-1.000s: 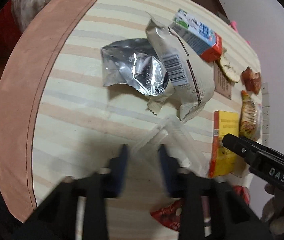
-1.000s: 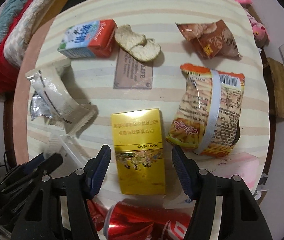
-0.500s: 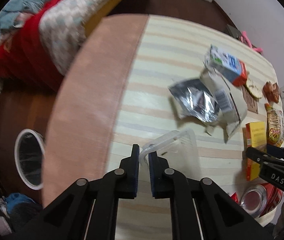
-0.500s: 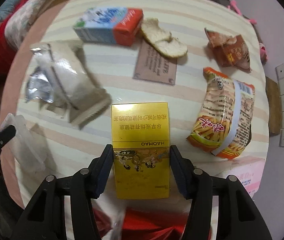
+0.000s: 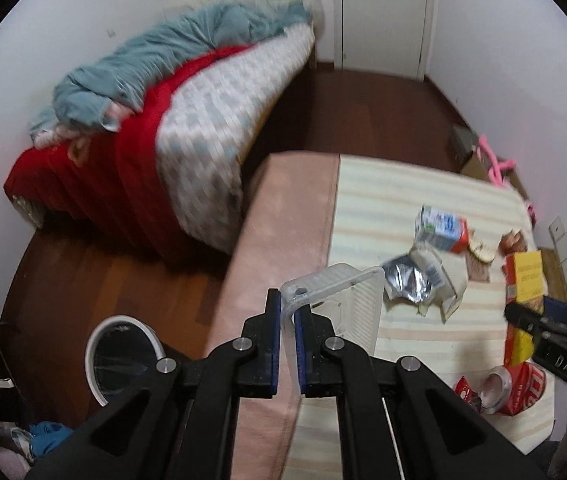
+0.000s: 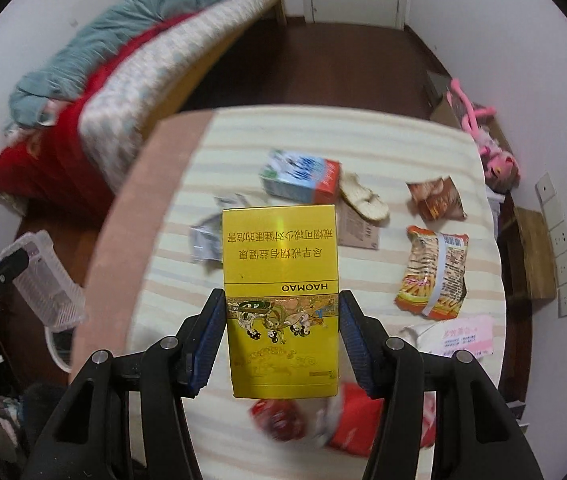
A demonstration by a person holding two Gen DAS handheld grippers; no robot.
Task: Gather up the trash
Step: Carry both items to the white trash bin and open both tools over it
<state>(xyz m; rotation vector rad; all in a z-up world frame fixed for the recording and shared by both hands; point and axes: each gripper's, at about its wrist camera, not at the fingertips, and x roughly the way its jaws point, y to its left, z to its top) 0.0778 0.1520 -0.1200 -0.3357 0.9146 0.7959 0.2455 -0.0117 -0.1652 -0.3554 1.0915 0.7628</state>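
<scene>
**Two pieces lifted, bin at lower left: carry across and drop cleanly**

Left claw (image 5: pixel 287 344) clamped together on the thin wall of a clear plastic tray (image 5: pixel 343 304), held at lower centre of the left wrist view, above the pink edge of the surface (image 5: pixel 283 208). Right claw (image 6: pixel 279 344) clamped on the sides of a yellow carton (image 6: pixel 279 280), filling the centre of the right wrist view, lifted clear of the striped cloth.

White-rimmed bin (image 5: pixel 123 356) on the floor at lower left of the left wrist view, just beside the surface's edge. Judged the drop point for both pieces.

For a good carry:
- Keep the grip on the tray firm; thin plastic flexes and likely slips if tilted hard.
- Bring the tray fully over the bin's mouth before parting the pads; light, so prone to drift onto the rim.
- Hold the carton level and well apart from the tray during the swing left, to avoid a knock between the two claws.
- Release one at a time, tray first, being nearer the bin.

Left on the cloth for later: milk carton (image 6: pixel 303 180), silver wrapper (image 5: pixel 407 280), orange snack bag (image 6: pixel 431 272), brown wrapper (image 6: pixel 437 200), crushed red can (image 5: pixel 511 388).
</scene>
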